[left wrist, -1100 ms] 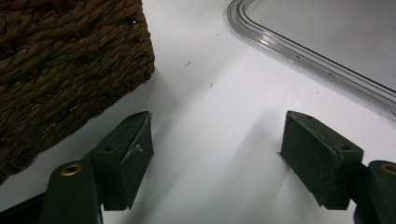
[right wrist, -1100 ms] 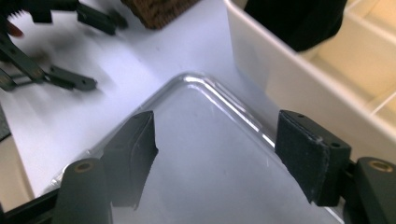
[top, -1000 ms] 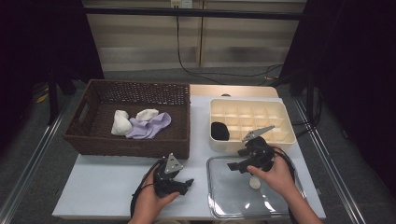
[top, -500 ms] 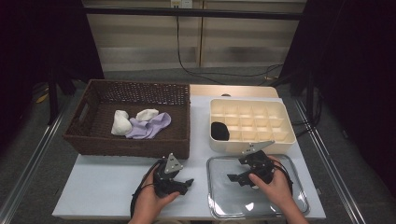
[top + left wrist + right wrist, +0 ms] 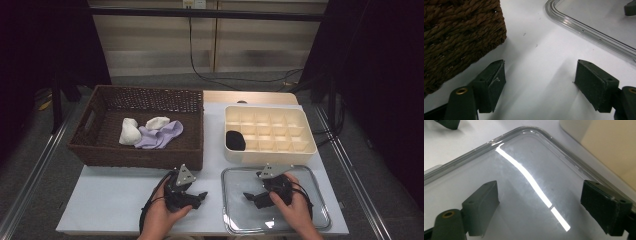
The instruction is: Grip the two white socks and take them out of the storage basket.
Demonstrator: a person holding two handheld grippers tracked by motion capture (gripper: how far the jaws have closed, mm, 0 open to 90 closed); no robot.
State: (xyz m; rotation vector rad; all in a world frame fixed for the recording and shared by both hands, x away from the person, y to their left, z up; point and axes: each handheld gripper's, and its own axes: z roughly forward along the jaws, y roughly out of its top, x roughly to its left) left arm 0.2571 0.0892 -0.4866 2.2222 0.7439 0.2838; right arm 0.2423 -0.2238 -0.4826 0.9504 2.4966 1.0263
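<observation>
The right gripper (image 5: 250,196) hovered over the clear rectangular plastic lid (image 5: 235,220); its jaws had just been opening, wide and empty; the left gripper (image 5: 200,196) rested open on the white tabletop (image 5: 110,200); next move probably needs gripping the lid's rim.

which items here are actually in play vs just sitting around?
In play:
- clear lid, under the open right gripper
- divided box with one black sock
- wicker basket of socks

Lying about:
- floor cable
- left gripper, open over bare table

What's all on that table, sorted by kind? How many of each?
Wicker basket: 1
Divided cream box: 1
Clear lid: 1
White socks: 2
Lilac sock: 1
Black sock: 1
Handheld grippers: 2
Total: 9
</observation>
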